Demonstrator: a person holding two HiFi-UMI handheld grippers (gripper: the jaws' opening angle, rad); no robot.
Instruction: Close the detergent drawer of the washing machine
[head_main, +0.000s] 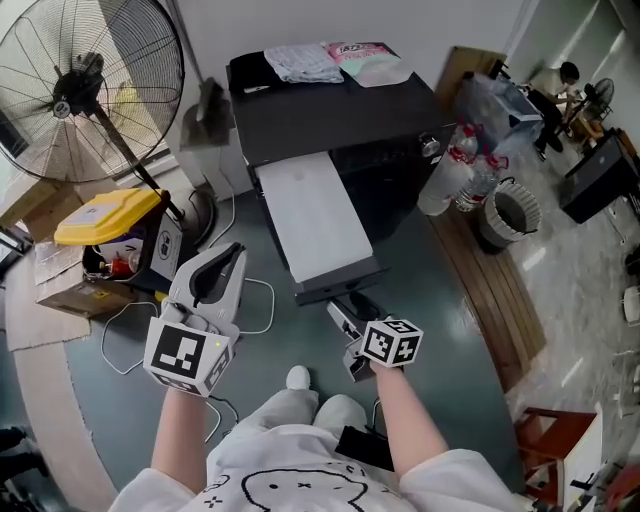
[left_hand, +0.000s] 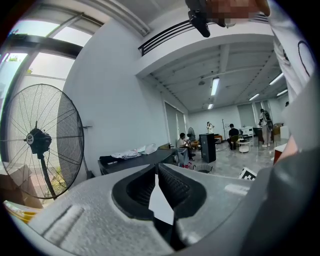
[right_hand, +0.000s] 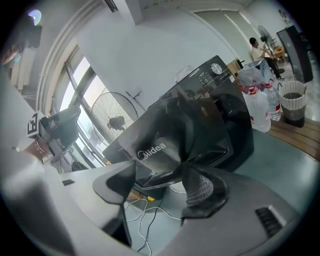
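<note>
A black washing machine (head_main: 330, 110) stands ahead of me. Its long drawer (head_main: 315, 220), white on top, sticks far out toward me. The drawer's dark front panel (right_hand: 150, 150) carries a Midea logo. My right gripper (head_main: 345, 318) is just short of that front panel and points at it; in the right gripper view its jaws (right_hand: 157, 175) stand open with nothing between them, and I cannot tell whether they touch the panel. My left gripper (head_main: 218, 275) hangs off to the left of the drawer, over the floor, with its fingertips (left_hand: 156, 169) together and empty.
A big floor fan (head_main: 85, 85) and a yellow-lidded box (head_main: 105, 215) stand at the left. White cables (head_main: 255, 300) loop on the floor beside the drawer. Water bottles (head_main: 460, 170), a waste basket (head_main: 510, 215) and a wooden board (head_main: 490, 290) are at the right. Clothes (head_main: 320, 60) lie on the machine.
</note>
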